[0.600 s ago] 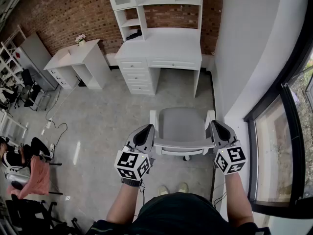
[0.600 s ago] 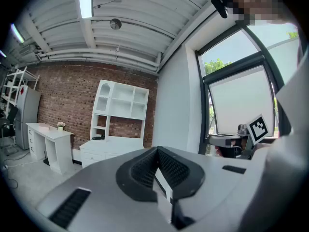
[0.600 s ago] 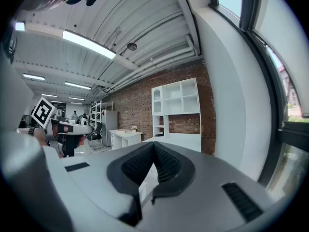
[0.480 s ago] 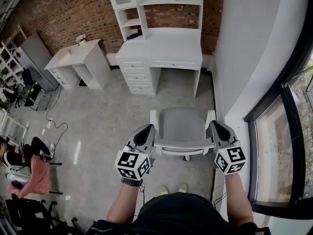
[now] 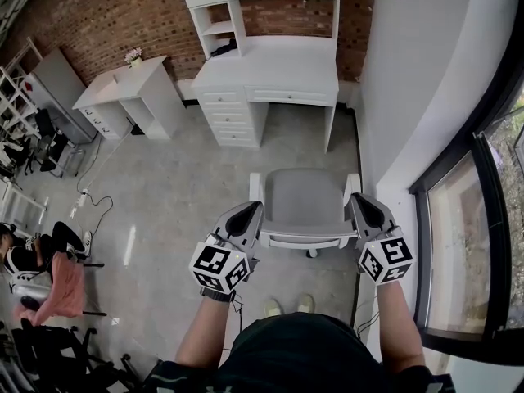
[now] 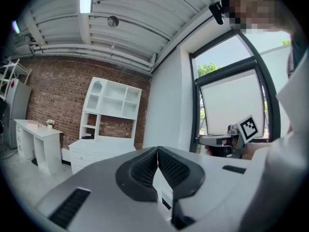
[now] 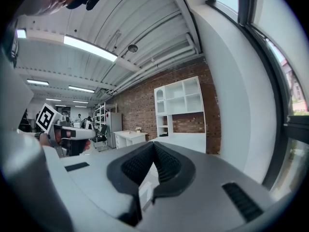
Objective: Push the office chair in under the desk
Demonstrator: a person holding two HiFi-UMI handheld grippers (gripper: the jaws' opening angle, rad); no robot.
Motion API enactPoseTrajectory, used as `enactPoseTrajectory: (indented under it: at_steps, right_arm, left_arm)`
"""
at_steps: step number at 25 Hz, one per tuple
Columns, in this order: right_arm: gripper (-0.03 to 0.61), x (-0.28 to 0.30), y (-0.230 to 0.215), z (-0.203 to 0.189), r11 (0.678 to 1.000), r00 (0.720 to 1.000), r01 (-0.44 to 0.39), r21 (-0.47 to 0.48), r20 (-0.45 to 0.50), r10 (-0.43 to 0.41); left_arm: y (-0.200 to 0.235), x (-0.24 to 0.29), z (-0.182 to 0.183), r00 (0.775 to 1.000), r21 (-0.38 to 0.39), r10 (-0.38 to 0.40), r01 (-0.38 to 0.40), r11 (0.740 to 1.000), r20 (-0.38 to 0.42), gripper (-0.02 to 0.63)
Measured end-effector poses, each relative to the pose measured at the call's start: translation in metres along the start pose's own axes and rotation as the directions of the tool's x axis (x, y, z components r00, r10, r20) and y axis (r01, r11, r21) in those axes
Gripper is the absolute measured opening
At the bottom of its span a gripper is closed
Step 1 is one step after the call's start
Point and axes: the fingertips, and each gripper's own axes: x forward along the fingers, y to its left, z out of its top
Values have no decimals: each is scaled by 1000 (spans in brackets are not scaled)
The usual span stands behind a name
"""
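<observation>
The left hand-held gripper [image 5: 248, 216] was seen fully closed with nothing held, at the 9 o'clock edge of the office chair [image 5: 304, 207]. The chair was placed on the floor [image 5: 180, 178] at 6 o'clock of the white surface [image 5: 274, 76], apart from it and not yet under it. The right hand-held gripper [image 5: 360, 205] was closed and empty at the chair's 3 o'clock edge.

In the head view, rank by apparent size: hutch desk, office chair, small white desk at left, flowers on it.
Largest: the hutch desk.
Next, unranked: the office chair and the small white desk look alike, and the chair sits nearer the camera.
Smallest: the flowers.
</observation>
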Motion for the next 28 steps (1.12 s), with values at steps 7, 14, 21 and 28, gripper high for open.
enactPoseTrajectory:
  at_steps: [7,14,21,28]
  right_arm:
    - [5,-2,-4,-28,999,999,-28,-18,-39,27]
    - [6,-12,-4,-72,992,987,-109,-64,-123,100]
    - [14,-26,-11,-141,966,952,-203,-159,-262,157]
    - [146,-31,-8,-210,880,871,-355,-315,-454,189]
  left_arm:
    - [-13,9,-47,992,28,-107,109,994,-63,8]
    - [-26,16,-89,979,128,-112,134,983,-169,11]
    - [-42,21,-153,930,220,-85,172,960,-358,80]
    - [-29,22,-210,824,377,-13,273,885,-566,120]
